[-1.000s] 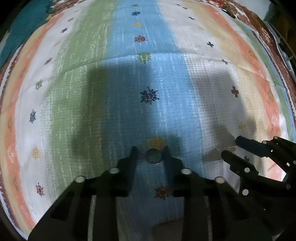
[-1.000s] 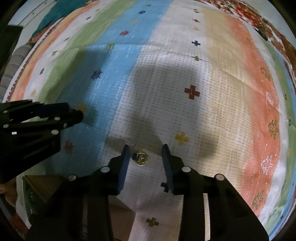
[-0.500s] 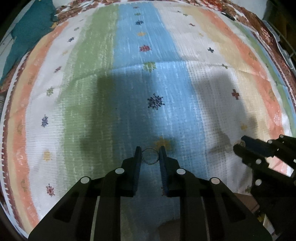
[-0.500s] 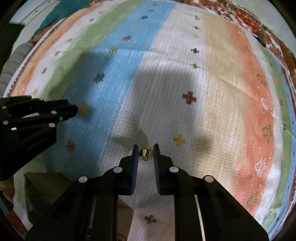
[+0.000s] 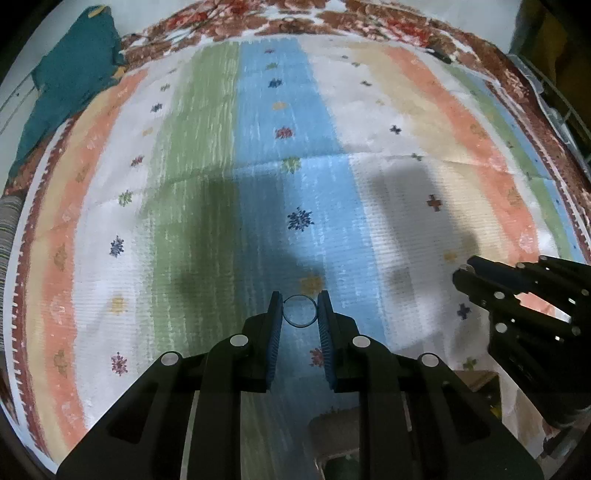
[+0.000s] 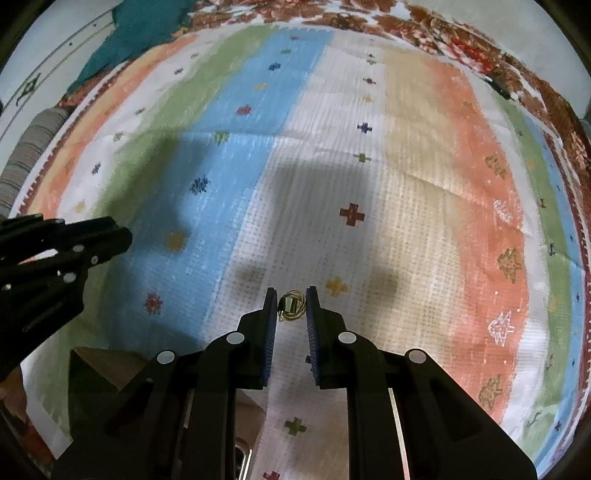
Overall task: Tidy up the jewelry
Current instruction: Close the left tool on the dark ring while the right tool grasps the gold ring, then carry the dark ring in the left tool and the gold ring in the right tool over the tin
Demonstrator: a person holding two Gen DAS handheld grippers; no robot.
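My left gripper is shut on a thin dark ring, pinched between its fingertips and held above the striped cloth. My right gripper is shut on a gold ring with a wound wire band, also held above the cloth. The right gripper shows at the right edge of the left wrist view. The left gripper shows at the left edge of the right wrist view.
A brown cardboard box sits under the cloth's near edge, and also shows in the left wrist view. A teal cloth lies at the far left. A floral border rims the far side.
Both grippers closed on their rings and lifted them off the cloth. Both views now sit higher and show more of the cloth.
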